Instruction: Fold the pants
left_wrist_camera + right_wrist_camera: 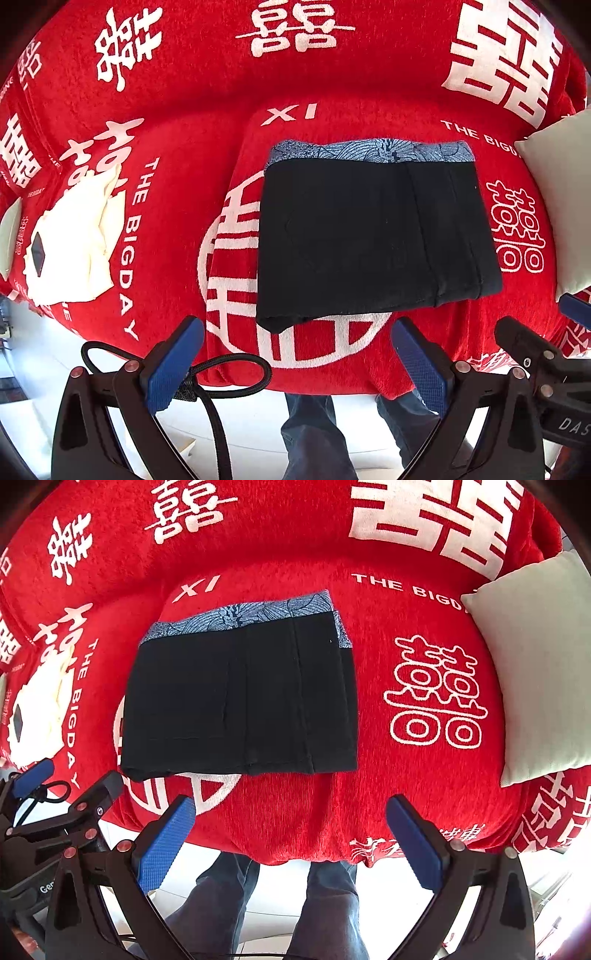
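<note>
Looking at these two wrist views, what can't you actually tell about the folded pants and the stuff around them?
- Black pants: inner layers hidden by the top fold, both views.
- Cream pillow: cut off by the frame edge, both views.
- White cloth: its dark patch is unidentifiable, too small and distorted.

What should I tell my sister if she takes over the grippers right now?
Left gripper: open, holding nothing, hanging off the near edge of the sofa seat.
Right gripper: open and empty too, beside the left one.
Black pants: lying in a flat folded rectangle on the red blanket, patterned waistband at the far side.
White pillow to the right, crumpled white cloth to the left; neither touches the pants.
Done: the folding looks finished.
Left: maybe tidy the loose near-left corner.
</note>
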Tool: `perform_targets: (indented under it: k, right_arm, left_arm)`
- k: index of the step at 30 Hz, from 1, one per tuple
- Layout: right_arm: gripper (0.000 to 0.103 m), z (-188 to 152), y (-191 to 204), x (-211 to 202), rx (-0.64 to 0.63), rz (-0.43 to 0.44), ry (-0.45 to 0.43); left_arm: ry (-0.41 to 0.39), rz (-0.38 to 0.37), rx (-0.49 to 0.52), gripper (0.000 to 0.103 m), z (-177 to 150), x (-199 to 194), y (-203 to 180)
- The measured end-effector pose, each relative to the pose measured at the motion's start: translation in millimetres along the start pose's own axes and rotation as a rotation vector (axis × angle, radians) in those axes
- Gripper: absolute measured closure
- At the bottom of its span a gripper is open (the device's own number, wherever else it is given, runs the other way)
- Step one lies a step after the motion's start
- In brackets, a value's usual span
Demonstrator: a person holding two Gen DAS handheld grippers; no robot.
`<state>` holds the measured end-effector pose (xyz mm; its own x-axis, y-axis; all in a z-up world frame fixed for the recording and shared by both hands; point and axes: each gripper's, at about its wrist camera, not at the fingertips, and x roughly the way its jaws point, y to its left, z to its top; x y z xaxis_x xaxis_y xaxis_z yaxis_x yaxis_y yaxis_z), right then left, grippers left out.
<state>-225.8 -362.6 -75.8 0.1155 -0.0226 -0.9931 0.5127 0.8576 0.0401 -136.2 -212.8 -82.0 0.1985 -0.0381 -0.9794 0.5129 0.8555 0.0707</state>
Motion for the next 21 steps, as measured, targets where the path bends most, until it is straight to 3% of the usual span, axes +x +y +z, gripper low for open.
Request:
perform_targets:
  k: [21]
  right_arm:
    - [0.000, 1.6, 0.2, -6.8, 0.004, -0.005, -0.022]
  left_arm:
    - [0.003, 0.005, 0.019, 0.001, -7.1, -2.0, 0.1]
